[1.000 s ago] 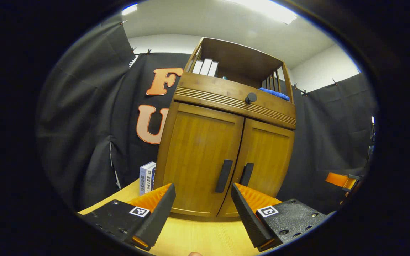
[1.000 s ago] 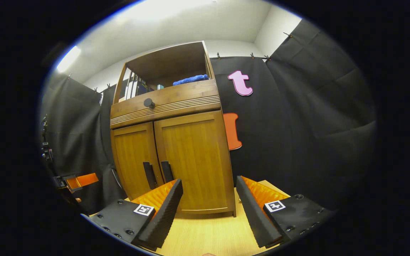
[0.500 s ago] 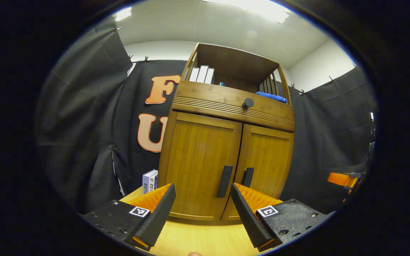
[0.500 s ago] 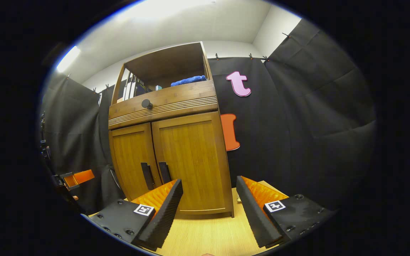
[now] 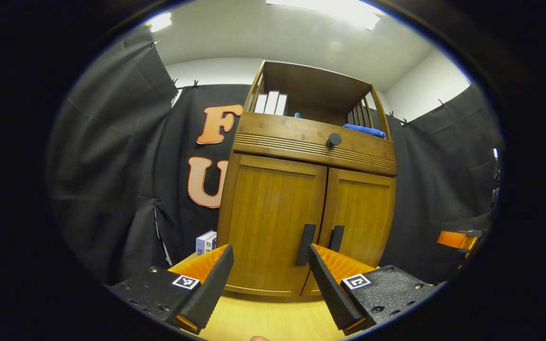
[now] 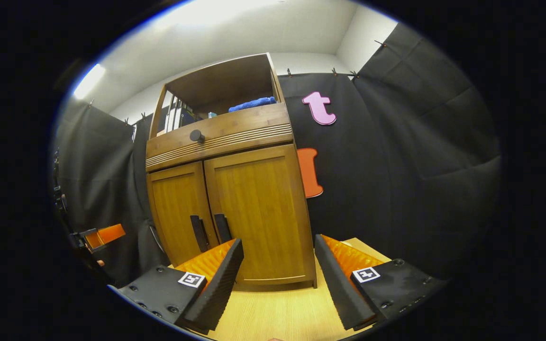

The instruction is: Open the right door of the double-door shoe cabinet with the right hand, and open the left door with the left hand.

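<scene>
Looking at both doors still closed, we'd say we're at the approach stage — nothing has been grabbed yet. The shoe cabinet (image 5: 308,199) stands on the desk (image 5: 263,319) straight ahead at 12 o'clock in the left gripper view, and toward 11 o'clock in the right gripper view (image 6: 228,189).

The left tool (image 5: 268,284) is spread wide and holding nothing, and the left door (image 5: 273,222) sits right between its fingers. That door's dark bar handle (image 5: 305,237) is at about 1 o'clock, just above the tip of the finger on that side, but not touching as far as we can tell.

The right tool (image 6: 277,279) is also wide open and empty. The right door (image 6: 259,213) fills the gap above its fingers, and the right door handle (image 6: 222,228) is off at 11 o'clock, near the finger on that side — so this tool isn't lined up with it yet.

Our guess for the next move: the right tool needs to swing toward 11 o'clock and go forward until the handle is between its fingers, then close and pull the door outward on its hinge. The left tool is nearly lined up and needs only a small nudge toward 1 o'clock.

Up on the open shelf there's a blue cloth (image 6: 252,103) and some books (image 5: 271,103).
</scene>
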